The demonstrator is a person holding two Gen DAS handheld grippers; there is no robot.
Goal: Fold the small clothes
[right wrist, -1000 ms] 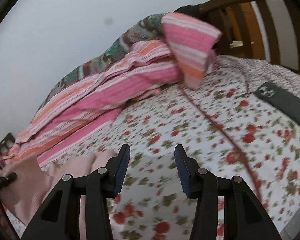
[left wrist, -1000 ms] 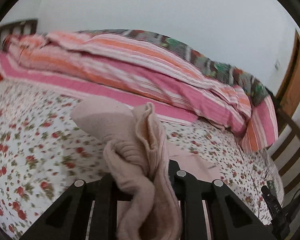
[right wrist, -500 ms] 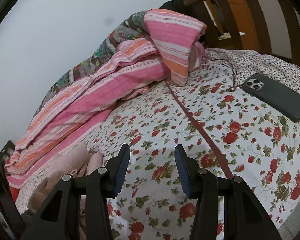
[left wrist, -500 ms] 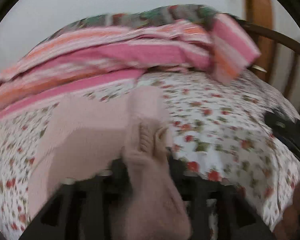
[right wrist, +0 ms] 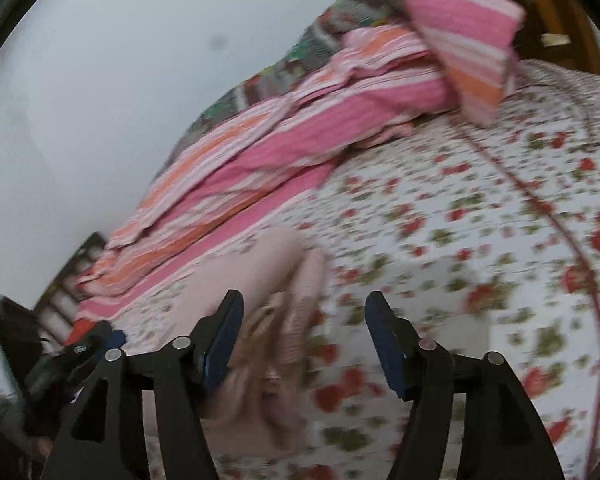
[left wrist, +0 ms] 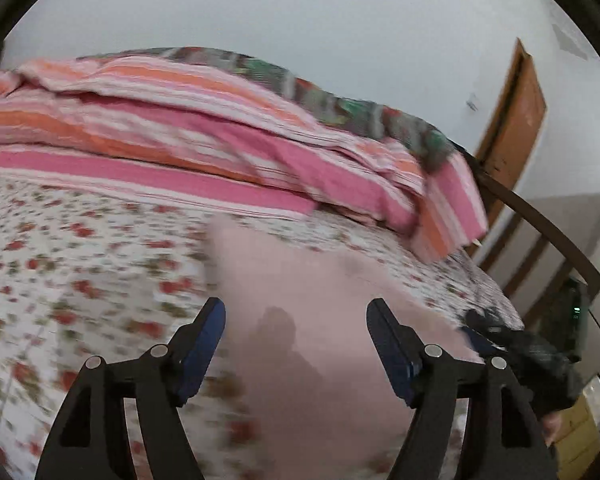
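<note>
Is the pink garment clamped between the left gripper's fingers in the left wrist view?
No: the left gripper is opening, pads clear of the pink garment lying on the bed.

Striped blanket (left wrist: 204, 136) heaped on floral bedsheet (left wrist: 60, 264).

Soft even daylight, heavy motion blur, fisheye bending and dark corners.

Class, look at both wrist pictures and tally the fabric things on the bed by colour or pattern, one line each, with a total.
Pale pink garment: 1
Pink-and-orange striped blanket: 1
Green-and-grey patterned cloth behind the blanket: 1
White bedsheet with red flowers: 1
Total: 4
</note>
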